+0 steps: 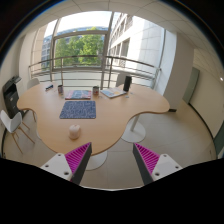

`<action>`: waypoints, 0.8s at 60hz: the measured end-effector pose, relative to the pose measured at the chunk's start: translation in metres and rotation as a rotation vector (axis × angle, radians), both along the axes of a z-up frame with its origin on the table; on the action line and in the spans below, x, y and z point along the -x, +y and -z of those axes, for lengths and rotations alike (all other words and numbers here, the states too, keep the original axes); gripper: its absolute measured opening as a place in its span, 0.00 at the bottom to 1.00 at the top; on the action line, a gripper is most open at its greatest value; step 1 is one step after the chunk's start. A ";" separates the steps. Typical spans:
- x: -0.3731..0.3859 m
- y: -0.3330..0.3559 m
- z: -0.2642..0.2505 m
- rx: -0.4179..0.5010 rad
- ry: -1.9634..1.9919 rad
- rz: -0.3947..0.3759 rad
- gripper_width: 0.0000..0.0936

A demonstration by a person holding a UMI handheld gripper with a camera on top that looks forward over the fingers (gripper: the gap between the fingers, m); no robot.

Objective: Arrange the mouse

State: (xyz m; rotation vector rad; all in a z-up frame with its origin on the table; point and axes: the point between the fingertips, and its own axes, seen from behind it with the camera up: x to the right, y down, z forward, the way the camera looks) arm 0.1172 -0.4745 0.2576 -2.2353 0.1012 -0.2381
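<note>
A small white mouse [74, 131] lies on the light wooden table [50, 118], near its front edge, just ahead of my left finger. A dark blue mouse mat [78, 109] lies on the table a little beyond the mouse. My gripper [113, 158] is held above the floor in front of the table. Its fingers [78, 157] stand wide apart with nothing between them. The floor shows in the gap.
A laptop or papers [112, 93] and small dark items [62, 91] stand at the table's far side. A chair [12, 122] stands to the left. The table's round white base [134, 129] is on the floor. A railing and large window [82, 48] are behind.
</note>
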 end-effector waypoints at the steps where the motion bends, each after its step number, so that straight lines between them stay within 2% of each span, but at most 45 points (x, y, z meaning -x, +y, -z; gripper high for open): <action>1: 0.000 0.000 0.001 0.003 0.001 0.001 0.91; 16: -0.006 -0.001 0.016 0.015 0.000 0.018 0.91; 24: 0.010 -0.013 0.056 0.047 0.005 0.023 0.91; 33: 0.062 -0.015 0.112 0.072 0.075 0.021 0.91; 40: 0.115 0.016 0.150 0.047 0.137 0.004 0.91; 48: 0.149 0.092 0.175 -0.019 0.136 -0.029 0.91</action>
